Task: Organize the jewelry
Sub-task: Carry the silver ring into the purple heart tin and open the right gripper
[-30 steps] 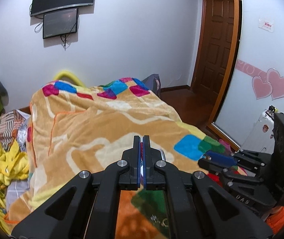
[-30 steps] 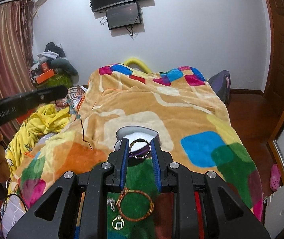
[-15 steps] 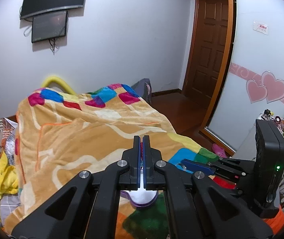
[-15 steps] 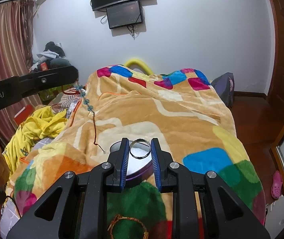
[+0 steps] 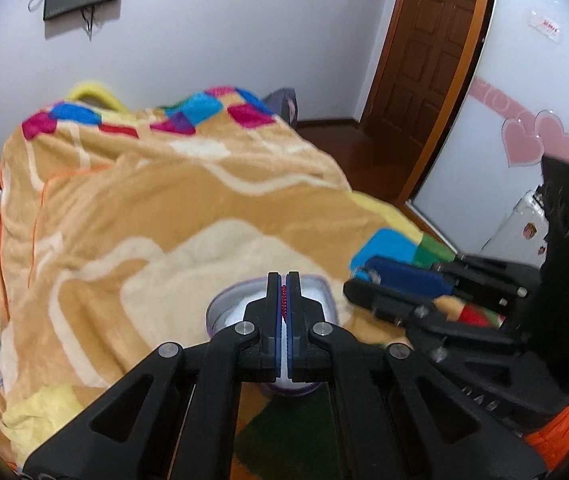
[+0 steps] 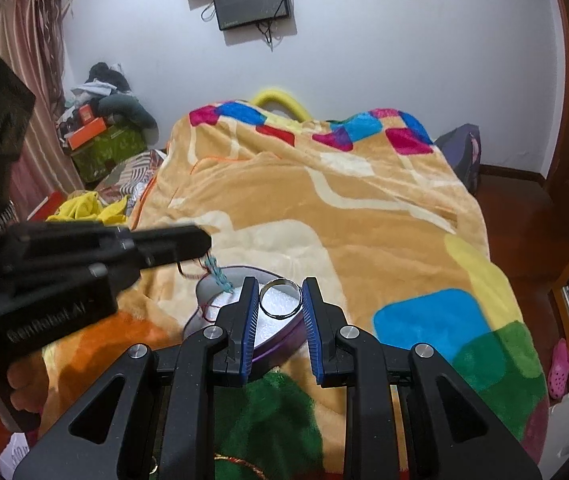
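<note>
Purple box mostly behind fingers

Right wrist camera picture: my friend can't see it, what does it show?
The right gripper pinches a silver ring above a purple box on a colourful blanket. The left gripper dangles a red cord with turquoise beads into that box.

Shiny metal ring, matt black plastic tongs, fluffy fleece blanket.
</note>
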Tool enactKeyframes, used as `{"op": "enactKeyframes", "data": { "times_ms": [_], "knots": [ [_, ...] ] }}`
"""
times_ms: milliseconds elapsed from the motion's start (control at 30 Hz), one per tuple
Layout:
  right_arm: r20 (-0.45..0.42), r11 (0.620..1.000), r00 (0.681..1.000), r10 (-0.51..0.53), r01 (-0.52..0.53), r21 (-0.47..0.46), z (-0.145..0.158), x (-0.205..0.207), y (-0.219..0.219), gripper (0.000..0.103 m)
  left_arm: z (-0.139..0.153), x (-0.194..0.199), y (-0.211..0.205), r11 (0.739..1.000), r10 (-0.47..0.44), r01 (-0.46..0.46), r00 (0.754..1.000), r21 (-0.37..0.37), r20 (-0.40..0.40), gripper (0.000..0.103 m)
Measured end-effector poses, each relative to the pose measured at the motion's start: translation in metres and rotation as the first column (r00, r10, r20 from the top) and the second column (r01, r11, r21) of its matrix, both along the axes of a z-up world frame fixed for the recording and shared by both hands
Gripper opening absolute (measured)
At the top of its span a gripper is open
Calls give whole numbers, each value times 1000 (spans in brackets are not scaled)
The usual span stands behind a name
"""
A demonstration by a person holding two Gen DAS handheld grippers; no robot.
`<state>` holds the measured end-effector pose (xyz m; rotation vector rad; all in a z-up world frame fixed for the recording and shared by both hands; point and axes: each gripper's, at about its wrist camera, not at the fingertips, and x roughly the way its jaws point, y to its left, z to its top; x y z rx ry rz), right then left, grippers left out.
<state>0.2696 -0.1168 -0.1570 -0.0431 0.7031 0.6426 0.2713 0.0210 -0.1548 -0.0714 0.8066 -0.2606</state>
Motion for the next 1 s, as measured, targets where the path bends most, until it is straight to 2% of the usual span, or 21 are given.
{"op": "enactKeyframes", "data": {
  "times_ms": [300, 600, 700, 867, 1000],
  "knots": [
    [-39, 998, 998, 45, -46, -39, -10, 10, 10, 20, -25, 4, 6, 1000, -3, 5, 996, 18, -87, 0],
    [-68, 989, 993, 100, -106, -99, -20, 15, 24, 20, -20, 2, 9, 1000, -19, 21, 996, 22, -89, 3],
    [-74, 987, 991, 112, -120, -106, -22, 14, 26, 20, -17, -1, 11, 999, -23, 25, 996, 25, -84, 7],
    [-76, 984, 990, 121, -130, -123, -21, 11, 30, 20, -11, -8, 16, 999, -3, 5, 998, 34, -65, 19],
    [-99, 985, 988, 117, -128, -116, -21, 12, 29, 22, -6, -15, 21, 999, 16, -14, 998, 44, -53, 22]
  ]
}}
